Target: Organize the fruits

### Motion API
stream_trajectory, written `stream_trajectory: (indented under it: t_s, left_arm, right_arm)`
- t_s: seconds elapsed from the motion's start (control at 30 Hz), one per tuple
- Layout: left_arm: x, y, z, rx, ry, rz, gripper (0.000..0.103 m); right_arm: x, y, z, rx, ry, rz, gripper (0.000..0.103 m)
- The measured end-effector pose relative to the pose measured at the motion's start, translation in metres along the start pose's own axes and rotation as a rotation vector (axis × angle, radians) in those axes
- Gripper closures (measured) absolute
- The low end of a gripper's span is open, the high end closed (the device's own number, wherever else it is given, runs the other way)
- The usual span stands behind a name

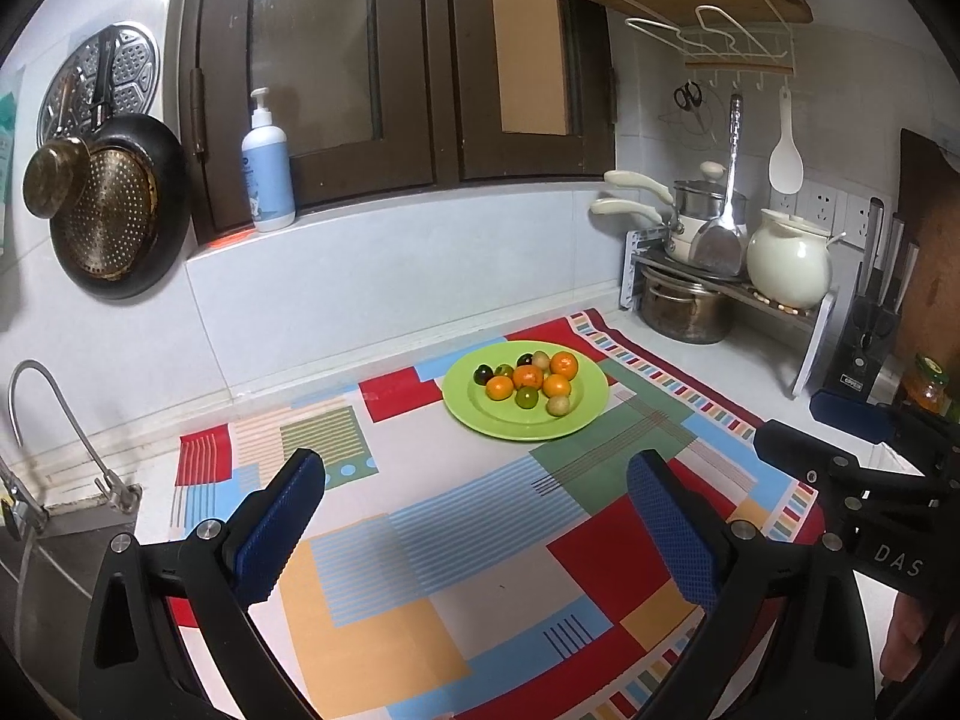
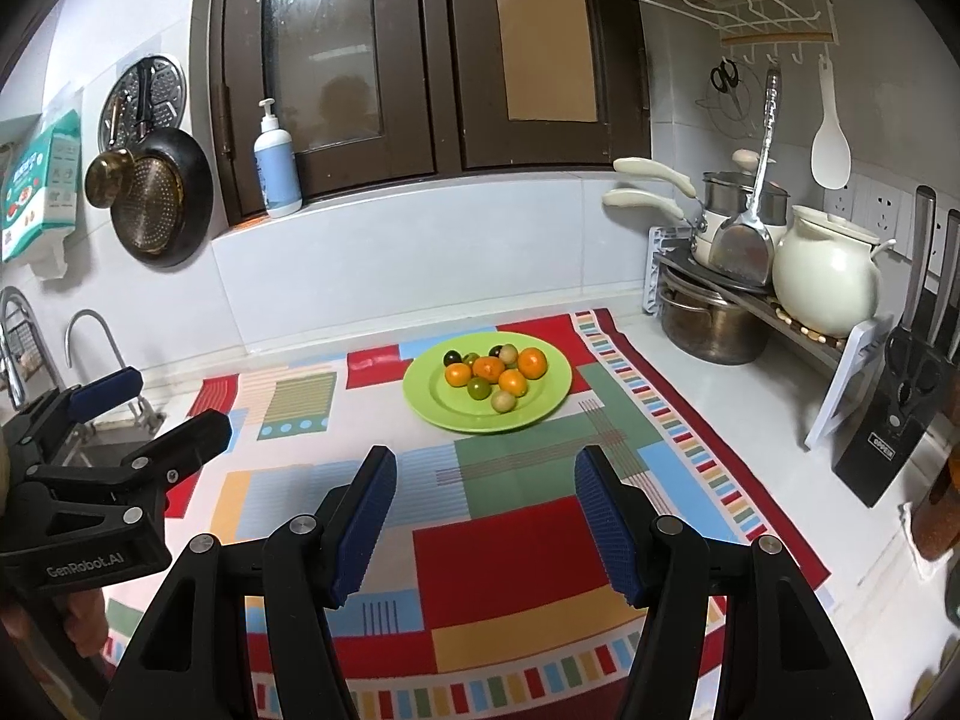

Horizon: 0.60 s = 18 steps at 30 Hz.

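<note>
Meanwhile, both left gripper (image 1: pixel 474 516) and right gripper (image 2: pixel 486 516) agape, empty, short of fruit plate (image 1: pixel 480 414).

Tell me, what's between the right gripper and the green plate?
Only bare patterned cloth between the right gripper and plate, in the right wrist view.
</note>
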<state>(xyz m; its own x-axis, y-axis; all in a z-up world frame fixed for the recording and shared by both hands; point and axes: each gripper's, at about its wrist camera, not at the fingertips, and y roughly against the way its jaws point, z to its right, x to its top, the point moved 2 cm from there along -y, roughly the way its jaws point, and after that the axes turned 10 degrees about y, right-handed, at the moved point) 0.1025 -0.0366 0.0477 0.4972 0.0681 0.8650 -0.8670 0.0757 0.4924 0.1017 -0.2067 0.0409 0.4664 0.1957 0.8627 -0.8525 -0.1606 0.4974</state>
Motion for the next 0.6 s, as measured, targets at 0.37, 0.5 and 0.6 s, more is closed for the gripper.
stream_trajectory:
  t_s: [0.37, 0.5, 0.6]
  left_arm:
    - [-0.0001, 0.0014, 0.0013, 0.002, 0.003, 0.002, 0.0]
    - [0.0003, 0.0012, 0.0013, -0.001, 0.003, 0.001, 0.0]
    - [0.0007, 0.0011, 0.0013, 0.001, 0.002, 0.004, 0.0]
  right_arm:
    - [-0.0027, 0.0039, 0.0, 0.004, 0.003, -0.001, 0.04]
    - [-0.0033, 0.0042, 0.0003, 0.006, 0.002, -0.003, 0.04]
    - [-0.0029, 0.0035, 0.0006, 0.007, 0.002, -0.004, 0.04]
